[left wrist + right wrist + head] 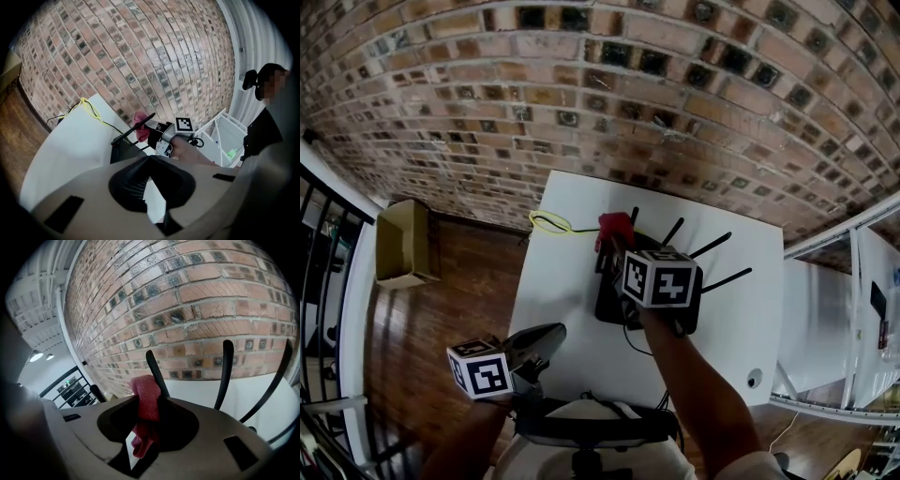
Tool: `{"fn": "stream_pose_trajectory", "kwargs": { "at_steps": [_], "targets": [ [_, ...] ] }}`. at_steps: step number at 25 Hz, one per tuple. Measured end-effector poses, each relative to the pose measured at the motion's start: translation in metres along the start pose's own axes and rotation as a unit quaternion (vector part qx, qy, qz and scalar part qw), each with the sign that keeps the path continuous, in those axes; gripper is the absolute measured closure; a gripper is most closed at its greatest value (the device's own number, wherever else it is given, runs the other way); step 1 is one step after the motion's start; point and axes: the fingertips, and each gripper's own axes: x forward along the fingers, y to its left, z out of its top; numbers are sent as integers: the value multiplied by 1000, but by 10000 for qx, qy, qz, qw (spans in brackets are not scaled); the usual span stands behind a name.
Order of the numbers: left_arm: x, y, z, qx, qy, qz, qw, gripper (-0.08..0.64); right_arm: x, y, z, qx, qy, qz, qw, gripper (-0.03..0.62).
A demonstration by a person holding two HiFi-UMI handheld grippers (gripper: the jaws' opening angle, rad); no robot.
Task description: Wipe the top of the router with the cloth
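- Cloth (614, 225) is pinched tight in the right gripper (609, 251), up at the router's (609, 305) 12 o'clock edge by the antennas.
- Left gripper (551, 334) sits at the router's 7 o'clock, jaws together, nothing in them.
- My guess: wiping is barely going and most of the top is left.

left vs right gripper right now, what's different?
Load: the right gripper has its jaws clamped on the red cloth; the left gripper has its jaws together on nothing.
Place: the right one is out over the black router by its antennas; the left one is at the near left corner of the white table, apart from the router.
Shared: each is hand-held and carries a marker cube.
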Motion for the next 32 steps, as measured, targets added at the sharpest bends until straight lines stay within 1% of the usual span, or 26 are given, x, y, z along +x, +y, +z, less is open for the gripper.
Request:
{"fn": "stream_pose_trajectory", "kwargs": {
  "at_steps": [8,15,18,21,24,26,28,32],
  "targets": [
    [2,1,3,-56,91,-57,9999,537,19,-17,-39,283,451,-196,9984,449],
    [2,3,12,127,224,-60,9997,537,34,-30,-63,497,788,-352,9950,449],
    [1,6,14,44,180,-153,9997,537,39,-37,-78,542,962,-445,9929,449],
    [-1,8,16,13,165,-134,9998,537,42,-40,-86,559,1018,-464,9921,449],
    [3,7,17,34,236,-243,9994,537,39,-38,-80,497,959,-435,9932,449],
    [5,11,13,99,371,-224,9990,537,30,-33,-72,479,791,-330,9952,450],
    [9,10,11,113,493,-256,9984,537,15,-26,-61,415,546,-196,9975,449],
    [20,2,11,122,605,-454,9971,537,-23,-12,-27,193,-63,31,9998,449]
  ]
}}
